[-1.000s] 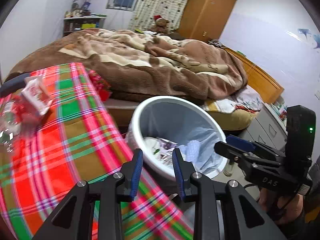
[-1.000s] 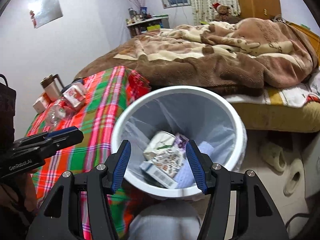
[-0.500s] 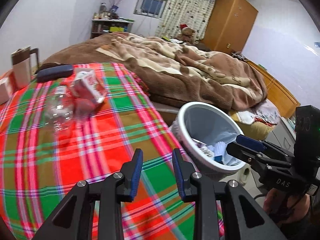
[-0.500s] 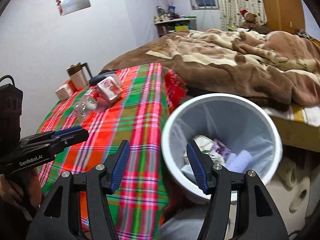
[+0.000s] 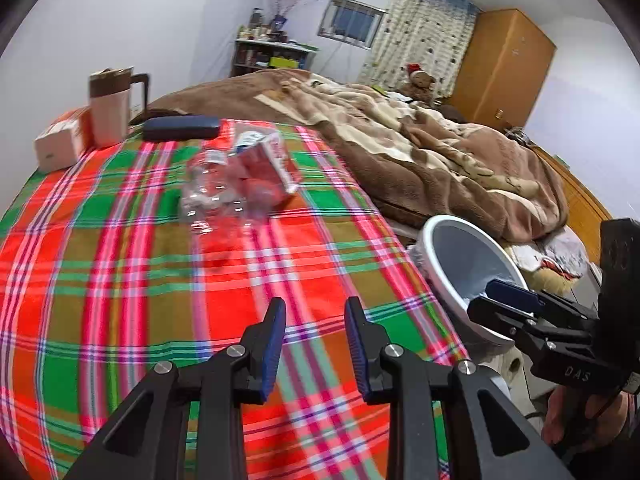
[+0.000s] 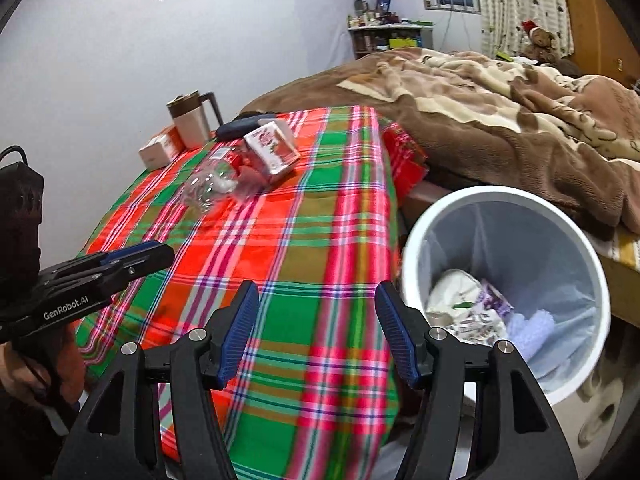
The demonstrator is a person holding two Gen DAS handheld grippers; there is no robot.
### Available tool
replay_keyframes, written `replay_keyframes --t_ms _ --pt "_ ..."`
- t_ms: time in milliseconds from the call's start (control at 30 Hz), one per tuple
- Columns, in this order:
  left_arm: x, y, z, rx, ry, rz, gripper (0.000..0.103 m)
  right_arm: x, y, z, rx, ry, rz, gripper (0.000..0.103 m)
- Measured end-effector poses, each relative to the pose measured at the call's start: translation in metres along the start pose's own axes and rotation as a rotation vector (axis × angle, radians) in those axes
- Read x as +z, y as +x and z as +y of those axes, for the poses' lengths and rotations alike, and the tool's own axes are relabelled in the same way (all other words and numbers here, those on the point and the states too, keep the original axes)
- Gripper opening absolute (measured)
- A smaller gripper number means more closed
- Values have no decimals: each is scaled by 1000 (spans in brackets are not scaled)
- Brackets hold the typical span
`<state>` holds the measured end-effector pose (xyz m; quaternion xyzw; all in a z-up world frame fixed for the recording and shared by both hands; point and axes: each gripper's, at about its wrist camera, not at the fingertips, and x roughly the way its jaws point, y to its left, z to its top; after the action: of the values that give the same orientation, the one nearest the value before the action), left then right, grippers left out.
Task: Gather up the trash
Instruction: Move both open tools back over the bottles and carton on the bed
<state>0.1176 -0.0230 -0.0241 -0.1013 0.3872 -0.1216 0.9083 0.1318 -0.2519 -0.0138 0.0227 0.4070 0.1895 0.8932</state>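
We take the plaid tablecloth (image 5: 120,280) as our landmark and go from its left side to its right. At its far left corner stand a small white and orange box (image 5: 60,142) and a brown-lidded jug (image 5: 110,106), touching or nearly so. Just right of them, along the far edge, lies a dark blue case (image 5: 181,128). Nearer the middle of the cloth lie the things we are after: a crushed clear plastic bottle (image 5: 218,192) and, touching its right side, a red and white carton (image 5: 266,160) tipped on its side. Above the near part of the cloth our left gripper (image 5: 314,340) hangs with its jaws a little apart and nothing between them. Our right gripper (image 6: 316,332) is above the cloth's near right edge; its jaws are opening, with nothing between them. Off the cloth's right edge stands the white trash bin (image 6: 416,240), lined with a bag and holding crumpled wrappers (image 6: 468,308). Beyond the cloth is a bed under a brown blanket (image 5: 420,152).
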Motion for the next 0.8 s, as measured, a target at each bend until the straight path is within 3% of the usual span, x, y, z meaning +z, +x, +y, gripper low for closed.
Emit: replay_keyframes --t_ms 333,600,733,800 --pt "14 1 32 70 -63 -4 30 18 16 21 31 -49 17 62" --pt "41 10 45 82 -75 1 31 38 25 30 46 -63 5 62" --pt "61 20 49 79 -75 2 50 45 29 32 52 -58 -4 62" --pt "71 28 52 80 -82 2 50 48 31 32 55 -58 -8 62"
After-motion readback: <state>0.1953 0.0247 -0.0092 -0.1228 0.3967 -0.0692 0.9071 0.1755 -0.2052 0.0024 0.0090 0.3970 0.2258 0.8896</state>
